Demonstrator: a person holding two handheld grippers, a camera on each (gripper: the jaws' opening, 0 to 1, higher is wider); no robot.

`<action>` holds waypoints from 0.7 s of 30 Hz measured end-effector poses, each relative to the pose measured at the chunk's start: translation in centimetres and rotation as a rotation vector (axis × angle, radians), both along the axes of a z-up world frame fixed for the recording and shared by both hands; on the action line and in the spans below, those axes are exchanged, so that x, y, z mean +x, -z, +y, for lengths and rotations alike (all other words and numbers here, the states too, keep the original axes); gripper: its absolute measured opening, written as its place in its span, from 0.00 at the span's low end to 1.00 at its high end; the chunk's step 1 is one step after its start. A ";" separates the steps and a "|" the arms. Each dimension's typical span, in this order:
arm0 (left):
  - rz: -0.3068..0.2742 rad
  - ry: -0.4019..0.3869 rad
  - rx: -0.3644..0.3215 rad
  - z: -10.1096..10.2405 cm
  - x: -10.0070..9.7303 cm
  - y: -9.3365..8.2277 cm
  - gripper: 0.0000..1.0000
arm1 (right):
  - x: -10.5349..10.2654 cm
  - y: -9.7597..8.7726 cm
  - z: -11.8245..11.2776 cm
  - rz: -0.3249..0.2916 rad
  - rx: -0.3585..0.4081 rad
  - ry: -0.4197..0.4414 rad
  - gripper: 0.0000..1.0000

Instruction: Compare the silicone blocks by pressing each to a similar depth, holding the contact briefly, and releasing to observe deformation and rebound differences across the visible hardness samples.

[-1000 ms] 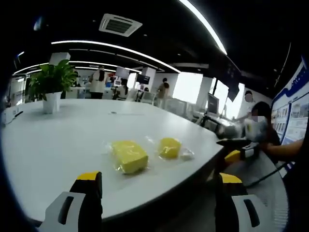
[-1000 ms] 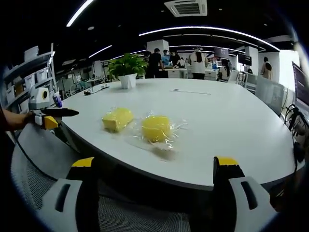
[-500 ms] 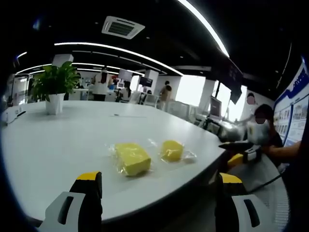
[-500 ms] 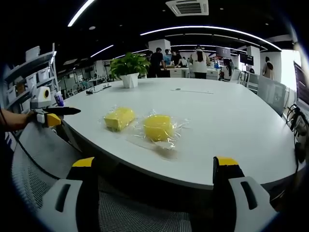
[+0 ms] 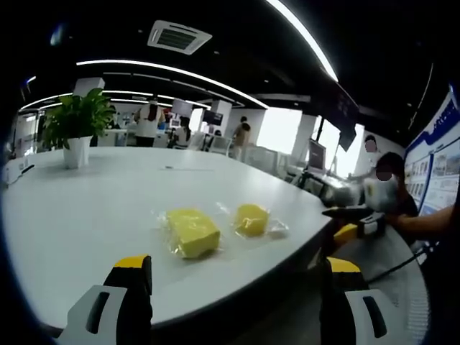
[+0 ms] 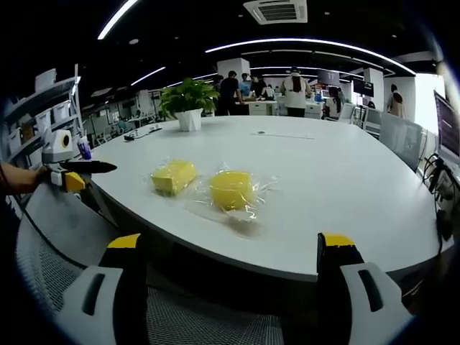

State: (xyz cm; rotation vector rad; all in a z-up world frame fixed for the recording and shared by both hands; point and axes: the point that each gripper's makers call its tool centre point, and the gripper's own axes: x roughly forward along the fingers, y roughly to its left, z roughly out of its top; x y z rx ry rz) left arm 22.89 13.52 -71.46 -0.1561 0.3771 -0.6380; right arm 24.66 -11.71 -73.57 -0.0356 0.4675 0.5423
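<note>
Where the table: we saw a large white table (image 5: 86,215) with a rounded near edge, and both grippers stood off that edge, touching neither sample.
Rectangular block: a yellow block (image 5: 191,231) in a clear wrapper lay near the table edge; in the right gripper view it sat to the left (image 6: 173,177).
Rounder block: a second yellow sample (image 5: 251,219), also in a crinkled clear wrapper, lay just beside the first, apart from it; in the right gripper view it was the nearer one (image 6: 231,190).
Left gripper: the left gripper (image 5: 237,287) had its jaws spread wide with nothing between them; its yellow-tipped fingers (image 5: 133,277) were cut off at the bottom of its view. In the right gripper view we saw it from the side (image 6: 86,169), held at the table's far left edge.
Right gripper: the right gripper (image 6: 230,262) was likewise parted and empty, its fingers (image 6: 334,251) cropped below. In the left gripper view it appeared blurred (image 5: 359,219); from there we could not tell its jaw spacing.
Hard to make out: wrapper outlines were faint, and any hardness marking on the samples was unreadable.
Background: a potted plant (image 5: 77,129) stood far back on the table; people (image 6: 295,90) stood beyond, small and indistinct.
</note>
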 end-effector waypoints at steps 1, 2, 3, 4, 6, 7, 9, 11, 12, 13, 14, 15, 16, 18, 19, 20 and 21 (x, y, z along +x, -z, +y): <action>0.002 -0.001 0.000 0.0 0.0 0.0 1.00 | 0.0 0.0 0.0 0.000 0.000 -0.003 0.93; 0.004 -0.003 0.001 0.1 0.0 0.1 1.00 | 0.0 0.0 0.1 -0.001 0.001 -0.005 0.93; 0.004 -0.003 0.002 0.1 0.0 0.1 1.00 | -0.1 0.0 0.1 0.000 0.001 -0.006 0.93; 0.006 -0.001 0.003 0.1 0.0 0.1 1.00 | 0.0 0.0 0.0 -0.001 0.001 -0.005 0.93; 0.009 0.002 0.006 0.1 0.0 0.2 1.00 | 0.0 0.1 0.0 0.002 0.000 -0.004 0.92; 0.006 0.000 0.006 0.1 0.1 0.2 1.00 | 0.0 0.1 0.1 0.006 -0.001 -0.005 0.92; 0.001 -0.007 0.003 0.2 0.2 0.1 1.00 | -0.1 0.2 0.1 0.015 -0.005 -0.012 0.93; -0.001 -0.011 0.000 0.3 0.2 0.1 1.00 | -0.2 0.4 0.2 0.022 -0.008 -0.018 0.93; -0.004 -0.015 -0.002 0.3 0.3 0.0 1.00 | -0.3 0.4 0.2 0.025 -0.010 -0.021 0.93; -0.008 -0.016 -0.005 0.3 0.3 -0.1 1.00 | -0.3 0.4 0.2 0.026 -0.011 -0.021 0.93; -0.010 -0.016 -0.008 0.3 0.3 -0.1 1.00 | -0.3 0.5 0.2 0.028 -0.011 -0.021 0.93; -0.015 -0.018 -0.009 0.2 0.2 -0.3 1.00 | -0.3 0.5 0.2 0.032 -0.012 -0.021 0.93; -0.018 -0.020 -0.009 0.2 0.2 -0.4 1.00 | -0.4 0.6 0.2 0.037 -0.014 -0.022 0.93; -0.016 -0.029 -0.013 0.3 0.2 -0.4 1.00 | -0.5 0.8 0.2 0.045 -0.019 -0.026 0.93; -0.016 -0.031 -0.014 0.3 0.2 -0.4 1.00 | -0.5 0.8 0.2 0.047 -0.020 -0.028 0.93; -0.015 -0.030 -0.015 0.3 0.2 -0.4 1.00 | -0.5 0.9 0.2 0.052 -0.023 -0.028 0.93; -0.012 -0.026 -0.012 0.4 0.2 -0.2 1.00 | -0.5 1.0 0.2 0.054 -0.026 -0.027 0.93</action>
